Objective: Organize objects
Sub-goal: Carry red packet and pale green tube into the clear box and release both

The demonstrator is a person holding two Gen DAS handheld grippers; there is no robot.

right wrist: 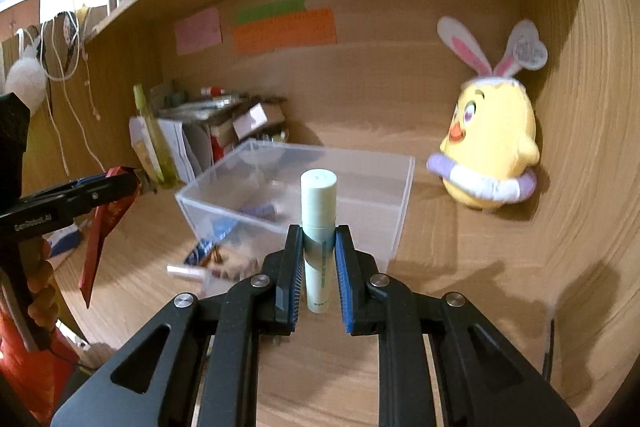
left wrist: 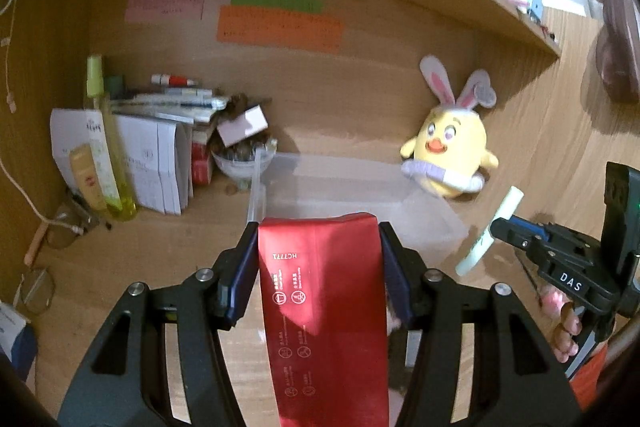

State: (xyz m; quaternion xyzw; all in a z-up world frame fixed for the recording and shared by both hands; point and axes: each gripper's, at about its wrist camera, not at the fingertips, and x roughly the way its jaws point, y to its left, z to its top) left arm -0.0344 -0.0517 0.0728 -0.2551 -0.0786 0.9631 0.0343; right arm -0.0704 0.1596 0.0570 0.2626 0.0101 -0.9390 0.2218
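Your left claw [left wrist: 318, 241] is clenched on the red pouch [left wrist: 324, 307], which looks light, soft and slippery, so grip its flat sides, while your right claw [right wrist: 318, 243] grasps the stiff pale green tube [right wrist: 318, 211] mid-body, the clear box [right wrist: 296, 187] at 12 o'clock.

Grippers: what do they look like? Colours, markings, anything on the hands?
Both grippers, left and right, are black cut-out linkages with silver pivot pins and blue ribbed pads. Seen from the other camera, the right body reads "DAS" in white and shows a green light; the left carries white lettering too blurred to read. Bare fingers grip the handle, beside orange-red fabric.
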